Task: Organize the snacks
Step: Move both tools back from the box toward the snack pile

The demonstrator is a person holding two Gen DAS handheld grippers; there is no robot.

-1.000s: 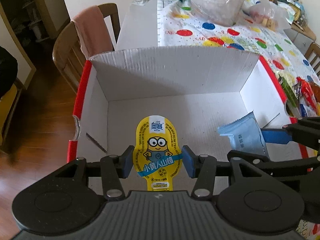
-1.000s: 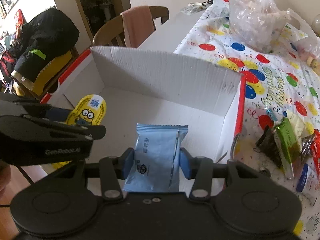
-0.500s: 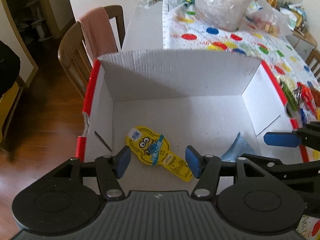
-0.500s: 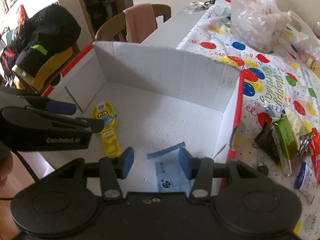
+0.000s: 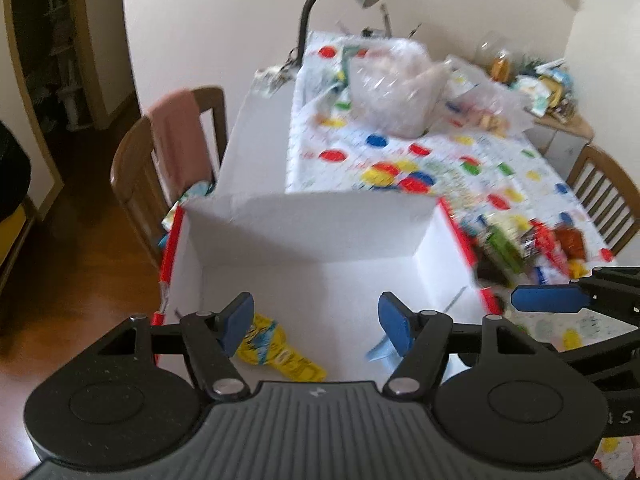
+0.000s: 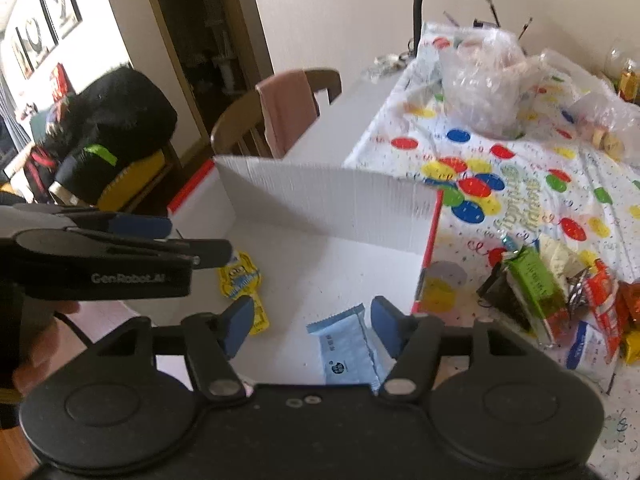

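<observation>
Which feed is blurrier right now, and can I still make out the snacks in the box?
Left wrist view: motion-smeared; yellow Minions snack still recognisable, blue packet mostly hidden. Right wrist view: sharper; blue packet shows print, white box edges crisp.

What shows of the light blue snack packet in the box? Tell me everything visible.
The light blue snack packet is a flat foil-like wrapper with a crimped, serrated top edge, a seam down its length, small dark print and a round logo. It lies flat on the floor of the white cardboard box, near the right wall, its lower end hidden behind the right hand-held gripper. That gripper's jaws stand open above it, not gripping it. The left wrist view shows only a blurred corner.
</observation>
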